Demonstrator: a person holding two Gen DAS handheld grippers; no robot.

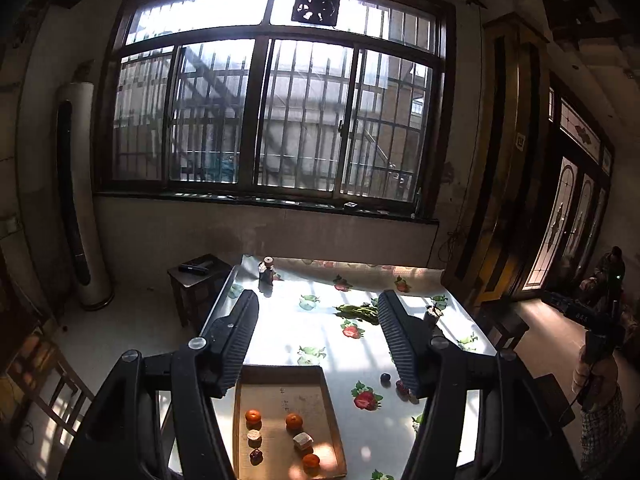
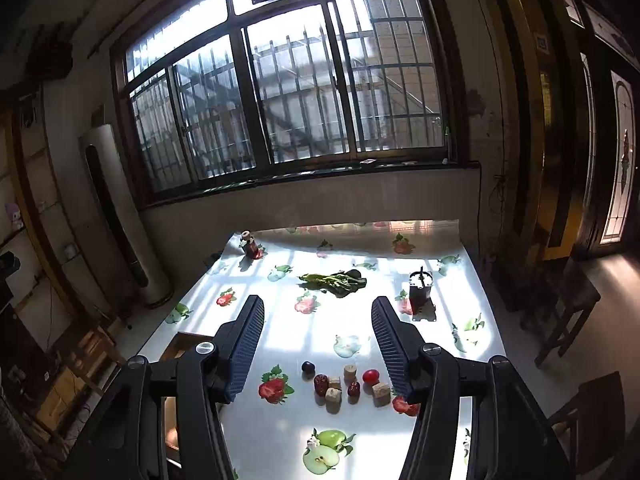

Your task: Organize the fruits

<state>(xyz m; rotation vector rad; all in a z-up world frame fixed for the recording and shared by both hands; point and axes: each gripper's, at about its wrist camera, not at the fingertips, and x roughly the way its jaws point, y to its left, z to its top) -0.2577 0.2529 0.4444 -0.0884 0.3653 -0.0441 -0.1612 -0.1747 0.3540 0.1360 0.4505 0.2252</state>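
Observation:
In the left wrist view a flat cardboard tray [image 1: 280, 380] lies on the table and holds three oranges [image 1: 294, 421], two pale cubes [image 1: 303, 440] and a dark red fruit [image 1: 256, 455]. My left gripper [image 1: 318, 308] is open and empty, raised above the tray. In the right wrist view a loose cluster lies on the table: a dark grape [image 2: 307, 367], red dates [image 2: 321, 384], pale cubes [image 2: 333, 395] and a red cherry tomato [image 2: 370, 376]. My right gripper [image 2: 318, 312] is open and empty, above and behind the cluster.
The table has a fruit-print cloth [image 2: 352, 344]. Leafy greens [image 2: 334, 280] lie mid-table, a dark cup [image 2: 420, 290] stands right, a small bottle [image 2: 250, 245] at the far left corner. Stools [image 1: 198, 280] stand beside the table. A window wall lies beyond.

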